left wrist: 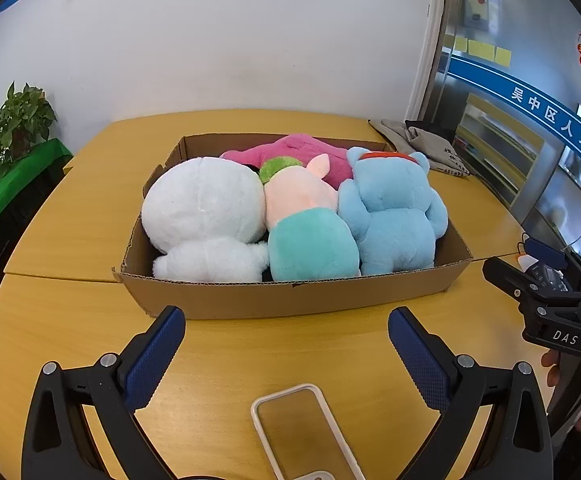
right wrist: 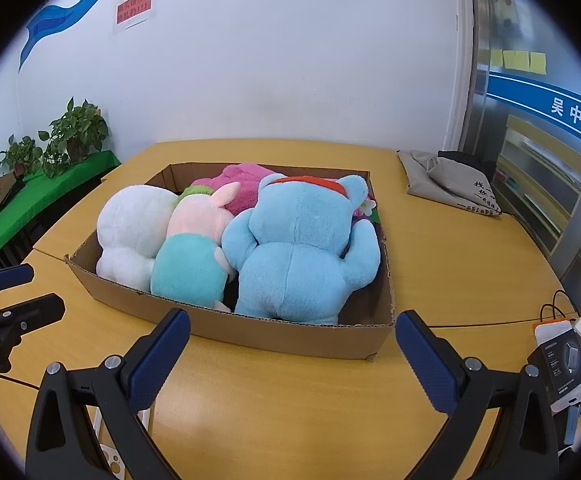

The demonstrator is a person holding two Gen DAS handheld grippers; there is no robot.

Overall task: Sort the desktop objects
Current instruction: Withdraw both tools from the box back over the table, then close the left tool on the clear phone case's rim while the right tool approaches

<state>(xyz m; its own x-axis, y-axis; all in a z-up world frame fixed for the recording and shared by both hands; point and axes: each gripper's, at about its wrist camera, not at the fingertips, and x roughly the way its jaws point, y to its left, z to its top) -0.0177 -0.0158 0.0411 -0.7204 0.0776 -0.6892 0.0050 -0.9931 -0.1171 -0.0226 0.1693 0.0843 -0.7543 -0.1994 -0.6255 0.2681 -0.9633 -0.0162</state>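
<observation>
Plush toys [left wrist: 298, 216] | packed in cardboard box [left wrist: 290, 296] | judged light, soft, best pinched at limbs | left gripper [left wrist: 286, 336], right gripper [right wrist: 292, 340] held spread, empty

Plush toys [left wrist: 290, 216] are filling the cardboard box [left wrist: 290, 298] wall to wall, leaving no gap inside; bare table [left wrist: 226, 348] is lying open before it, a phone case [left wrist: 302, 428] nearest.

Off to your left you've got potted plants [right wrist: 76, 136] sitting on a green cloth [right wrist: 30, 204]. There's a red notice [right wrist: 134, 7] taped on the white wall [right wrist: 290, 60], yellow sticky notes [right wrist: 518, 60] on the glass door, and a gray bag [right wrist: 450, 184] slumped at the counter's [right wrist: 450, 272] far right corner.
</observation>
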